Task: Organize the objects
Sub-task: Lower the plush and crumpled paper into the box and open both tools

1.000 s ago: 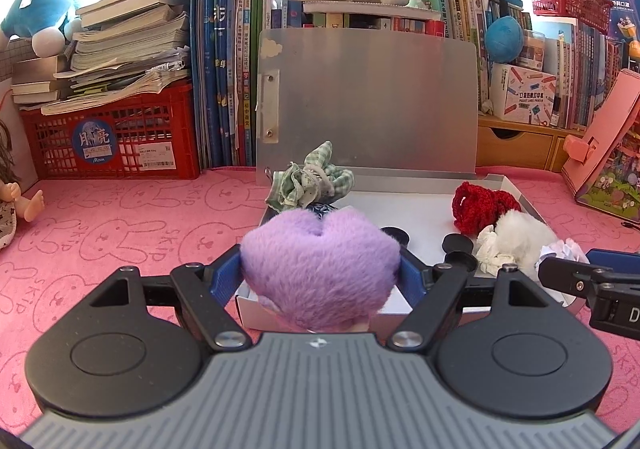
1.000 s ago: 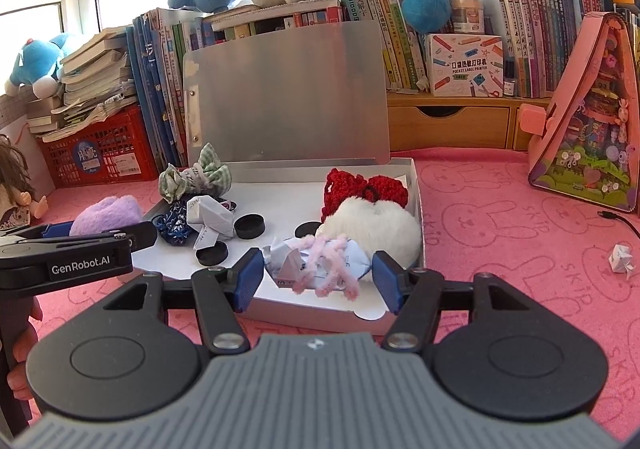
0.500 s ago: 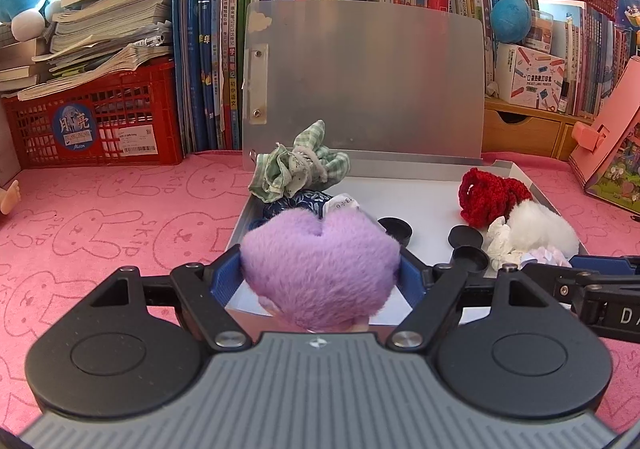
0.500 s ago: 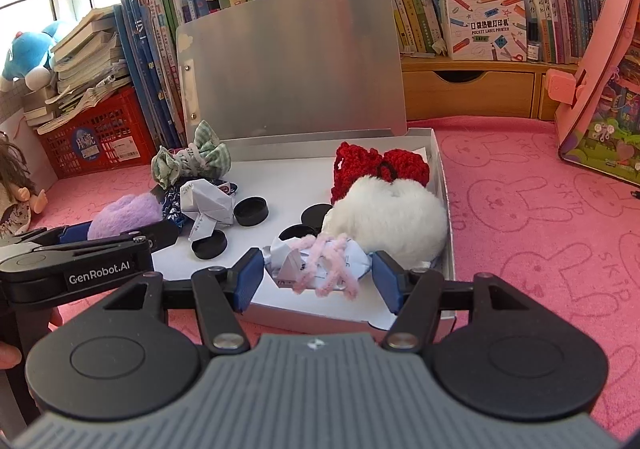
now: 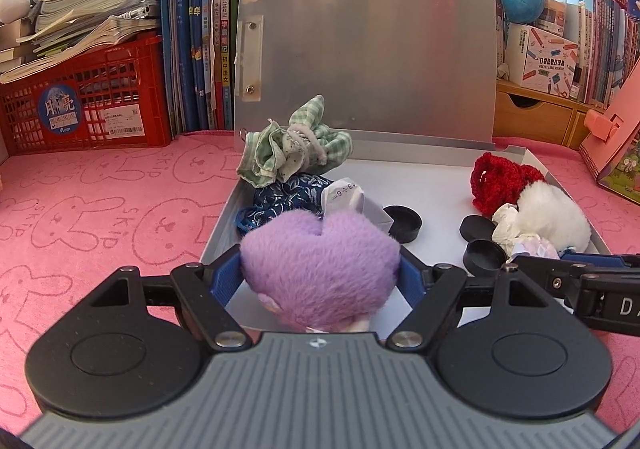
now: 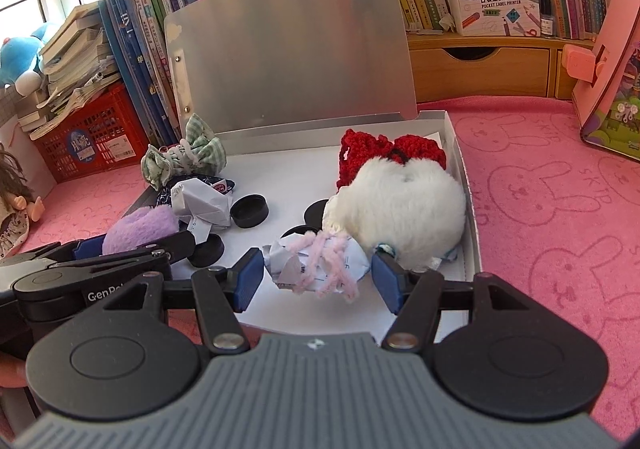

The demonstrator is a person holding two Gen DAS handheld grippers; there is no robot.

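Note:
My left gripper [image 5: 320, 281] is shut on a purple fluffy pompom [image 5: 320, 261] and holds it over the front left of an open silver box [image 5: 432, 193]. The pompom also shows in the right wrist view [image 6: 140, 227]. My right gripper [image 6: 316, 275] holds a crumpled paper with a pink fuzzy string [image 6: 320, 265] between its pads, over the box's front edge. In the box lie a green checked scrunchie [image 5: 292, 147], a dark blue scrunchie [image 5: 280, 197], folded paper [image 6: 204, 201], black caps [image 6: 250, 211], a red knitted piece [image 6: 384, 151] and a white pompom [image 6: 404, 205].
The box's lid [image 5: 368, 61] stands upright at the back. Behind it are rows of books [image 5: 200, 29], a red crate [image 5: 84, 105] at left and a wooden drawer unit [image 6: 480, 65] at right. A pink toy house [image 6: 612, 61] stands on the pink mat [image 6: 560, 209].
Both grippers have moved forward toward the box with their loads; the box and its contents now look closer and larger.

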